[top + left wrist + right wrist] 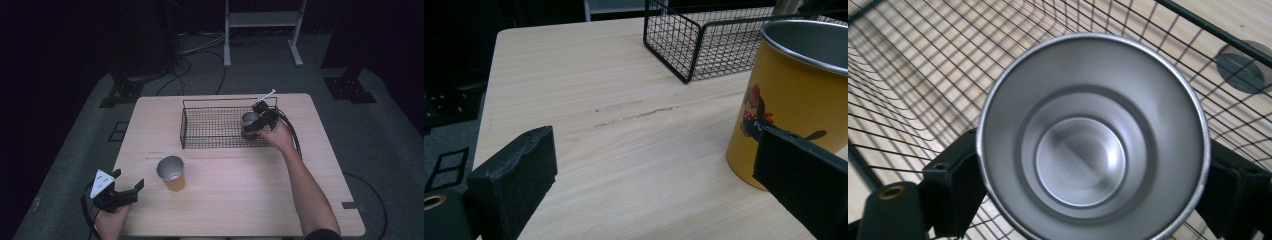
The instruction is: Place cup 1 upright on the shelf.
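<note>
In the high view, a pale wooden surface (240,200) carries a black wire basket (200,134) toward its far side and a yellow cup (171,173) with a steel rim standing upright nearer the person, just in front of the basket's left end. The right gripper (261,121) reaches into the basket's right end, where a steel cup (249,122) stands upright inside the wire walls, right against the gripper's fingers. The left gripper (131,189) rests at the near left corner of the surface, a grey three-cornered plate on its top, well apart from the basket and near the yellow cup without touching it. In the left gripper view, the two black fingers (514,180) stand wide apart with bare wood between them; the yellow cup (794,105) (a small cartoon dog is printed on its side) stands just beyond the right finger, and a corner of the basket (684,45) shows behind it. In the right gripper view, the camera looks straight down into the steel cup (1083,155), whose mouth hides most of both fingers (955,187); one sits at each side of the cup's wall, close against it, but whether the pads press on it I cannot tell. The basket's mesh (913,95) lies all around the cup, with wood visible through it.
</note>
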Demonstrator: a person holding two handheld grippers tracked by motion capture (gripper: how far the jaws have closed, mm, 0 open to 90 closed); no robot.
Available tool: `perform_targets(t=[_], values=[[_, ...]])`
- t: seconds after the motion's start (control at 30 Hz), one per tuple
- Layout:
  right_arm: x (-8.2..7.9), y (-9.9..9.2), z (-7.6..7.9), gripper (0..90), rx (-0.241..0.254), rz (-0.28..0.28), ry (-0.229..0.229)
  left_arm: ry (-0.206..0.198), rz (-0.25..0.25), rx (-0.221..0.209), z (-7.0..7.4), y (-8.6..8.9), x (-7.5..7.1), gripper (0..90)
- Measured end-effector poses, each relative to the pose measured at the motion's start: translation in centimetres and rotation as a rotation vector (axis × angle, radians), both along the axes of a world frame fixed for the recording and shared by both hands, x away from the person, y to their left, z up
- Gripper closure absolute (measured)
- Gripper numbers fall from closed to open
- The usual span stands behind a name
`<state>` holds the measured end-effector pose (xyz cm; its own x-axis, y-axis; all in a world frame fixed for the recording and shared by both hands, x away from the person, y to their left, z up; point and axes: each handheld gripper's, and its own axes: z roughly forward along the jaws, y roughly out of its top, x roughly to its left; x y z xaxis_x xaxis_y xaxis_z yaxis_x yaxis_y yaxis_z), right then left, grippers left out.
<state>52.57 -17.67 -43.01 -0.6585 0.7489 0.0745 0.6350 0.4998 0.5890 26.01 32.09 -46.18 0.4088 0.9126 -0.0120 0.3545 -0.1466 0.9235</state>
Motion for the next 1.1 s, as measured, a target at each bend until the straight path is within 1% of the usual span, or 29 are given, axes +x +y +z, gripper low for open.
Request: perform_targets(t=[0.07, 0.33, 0.43, 0.63, 0.67, 0.77, 0.9, 1.0, 1.1], values=[[-0.1, 0.1, 0.1, 12.3, 0.004, 0.002, -0.011, 0.000, 0.000, 0.002, 0.0, 0.0, 0.0, 2.8], [-0.2, -0.1, 0.7, 10.0, 0.034, -0.007, -0.025, -0.001, -0.001, 0.001, 0.0, -0.1, 0.0, 2.8], [-0.4, -0.3, 1.1, 10.0, 0.045, -0.010, -0.049, 0.000, -0.001, 0.001, 0.0, -0.1, 0.0, 2.9], [-0.7, -0.7, 2.1, 9.1, 0.076, -0.010, -0.074, -0.001, 0.001, 0.003, 0.0, -0.1, 0.0, 2.8], [-0.8, -0.8, 2.3, 9.1, 0.080, -0.008, -0.085, -0.001, 0.002, 0.003, 0.0, -0.1, 0.0, 2.8], [-1.1, -1.0, 2.9, 9.1, 0.095, -0.001, -0.102, 0.003, 0.000, 0.002, -0.1, -0.1, 0.0, 2.8], [-2.0, -1.3, 3.7, 9.2, 0.102, 0.012, -0.126, 0.004, -0.006, 0.006, -0.1, -0.2, 0.0, 2.8], [-2.8, -1.8, 4.3, 9.5, 0.114, 0.018, -0.145, -0.002, -0.022, 0.000, -0.1, -0.2, 0.0, 2.8], [-3.5, -2.5, 4.6, 9.6, 0.134, 0.015, -0.147, -0.006, -0.026, -0.009, -0.1, -0.3, 0.1, 2.7]])
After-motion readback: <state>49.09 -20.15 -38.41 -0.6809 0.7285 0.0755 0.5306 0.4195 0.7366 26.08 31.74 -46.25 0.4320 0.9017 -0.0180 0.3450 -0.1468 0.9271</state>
